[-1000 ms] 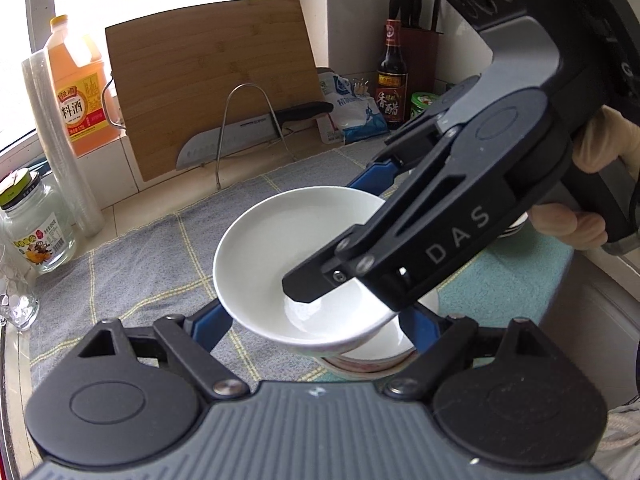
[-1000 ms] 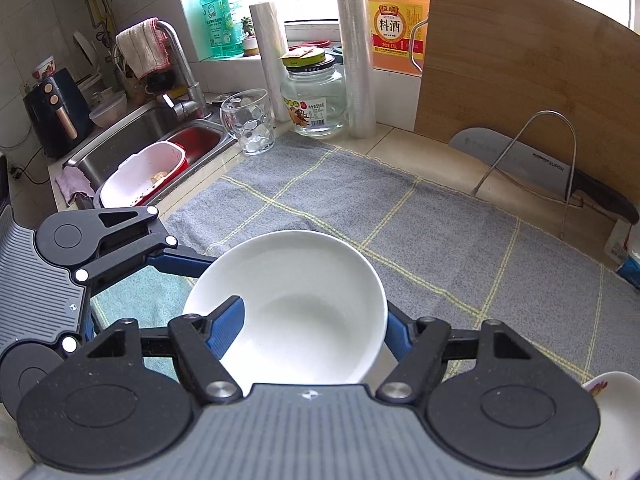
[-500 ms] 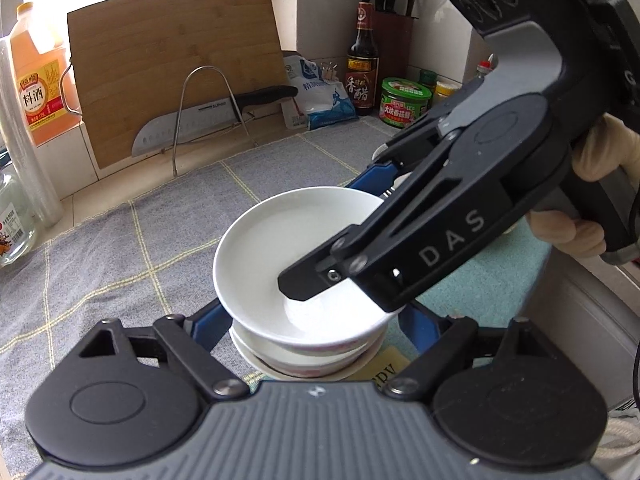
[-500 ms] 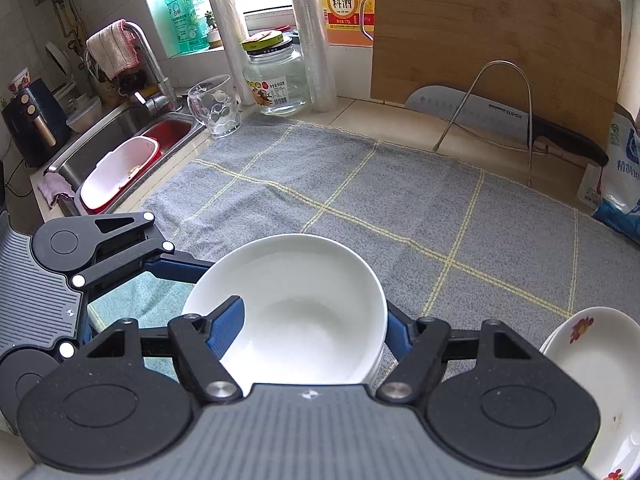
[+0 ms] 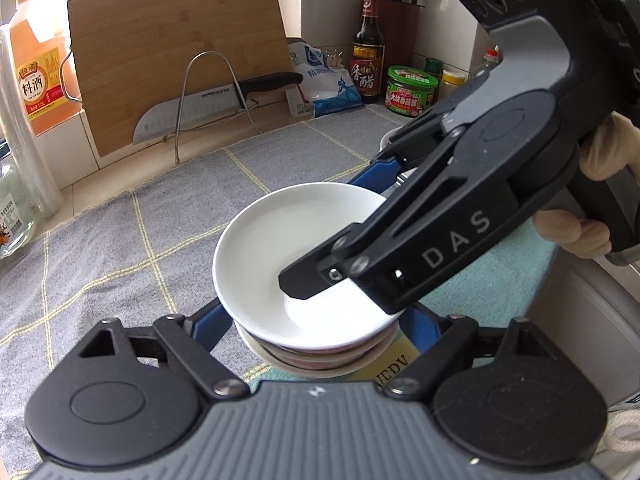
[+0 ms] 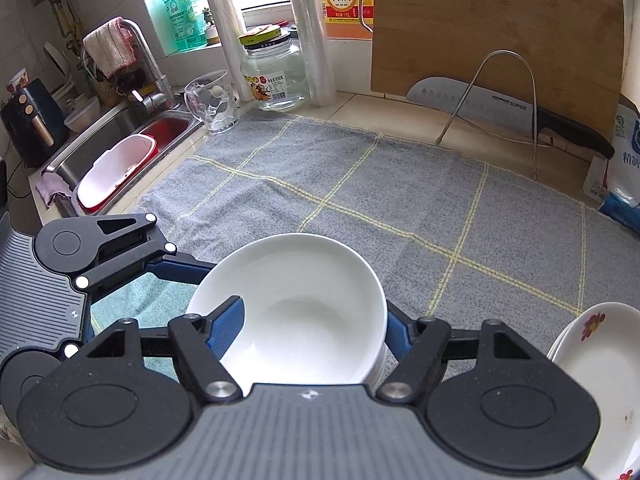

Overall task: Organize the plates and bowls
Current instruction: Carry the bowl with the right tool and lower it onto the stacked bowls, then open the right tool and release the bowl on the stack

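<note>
A plain white bowl (image 5: 288,248) rests in the top of a short stack of red-patterned bowls (image 5: 320,356) on a teal cloth (image 5: 512,276). My left gripper (image 5: 316,320) has a blue finger pressed against each side of the bowl's outer wall. My right gripper (image 6: 312,324) is shut on the same white bowl (image 6: 296,304), with its left finger over the rim inside and its right finger outside the opposite wall. In the left wrist view the right gripper's body crosses over the bowl, held by a person's hand (image 5: 592,200).
A grey checked cloth (image 6: 360,184) covers the counter. A floral dish (image 6: 600,360) sits at the right. At the back stand a cutting board (image 6: 496,28), knife (image 6: 508,108), wire rack (image 6: 504,92), jar (image 6: 276,72), glass (image 6: 212,100) and bottles. The sink (image 6: 120,148) lies at the left.
Both grippers sank with the white bowl. It hung above the patterned bowls a second ago and now sits in the stack. Neither gripper's jaws changed.
</note>
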The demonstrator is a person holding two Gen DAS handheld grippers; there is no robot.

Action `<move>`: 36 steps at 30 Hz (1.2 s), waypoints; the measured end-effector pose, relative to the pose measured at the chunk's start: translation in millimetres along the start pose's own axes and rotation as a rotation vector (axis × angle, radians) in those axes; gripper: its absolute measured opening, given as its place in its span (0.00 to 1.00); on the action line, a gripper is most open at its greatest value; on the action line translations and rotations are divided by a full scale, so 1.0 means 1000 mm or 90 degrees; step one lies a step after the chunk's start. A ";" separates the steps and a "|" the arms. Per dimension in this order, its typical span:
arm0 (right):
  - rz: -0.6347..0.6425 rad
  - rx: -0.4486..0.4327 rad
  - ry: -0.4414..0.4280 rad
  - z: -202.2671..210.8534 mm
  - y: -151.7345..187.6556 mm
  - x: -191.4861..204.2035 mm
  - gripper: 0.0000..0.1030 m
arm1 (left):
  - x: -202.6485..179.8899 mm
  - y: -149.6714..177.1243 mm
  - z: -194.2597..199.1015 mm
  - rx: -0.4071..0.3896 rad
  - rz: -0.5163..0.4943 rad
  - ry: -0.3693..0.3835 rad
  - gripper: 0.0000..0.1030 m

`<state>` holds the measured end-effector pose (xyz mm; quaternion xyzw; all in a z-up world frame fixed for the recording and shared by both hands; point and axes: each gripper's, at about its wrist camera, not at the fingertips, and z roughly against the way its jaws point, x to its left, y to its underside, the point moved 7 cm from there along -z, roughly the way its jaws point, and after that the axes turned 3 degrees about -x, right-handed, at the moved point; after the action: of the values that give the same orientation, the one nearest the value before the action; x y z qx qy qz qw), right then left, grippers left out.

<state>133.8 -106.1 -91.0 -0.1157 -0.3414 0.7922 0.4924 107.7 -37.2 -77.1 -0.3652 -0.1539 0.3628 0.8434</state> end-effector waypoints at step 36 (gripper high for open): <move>0.121 -0.042 0.000 0.031 0.031 0.007 1.00 | 0.019 0.036 0.013 0.044 -0.079 0.032 0.95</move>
<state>92.3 -122.6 -87.0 -0.1637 -0.3545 0.8237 0.4112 96.5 0.1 -94.6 -0.3346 -0.1423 0.3052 0.8801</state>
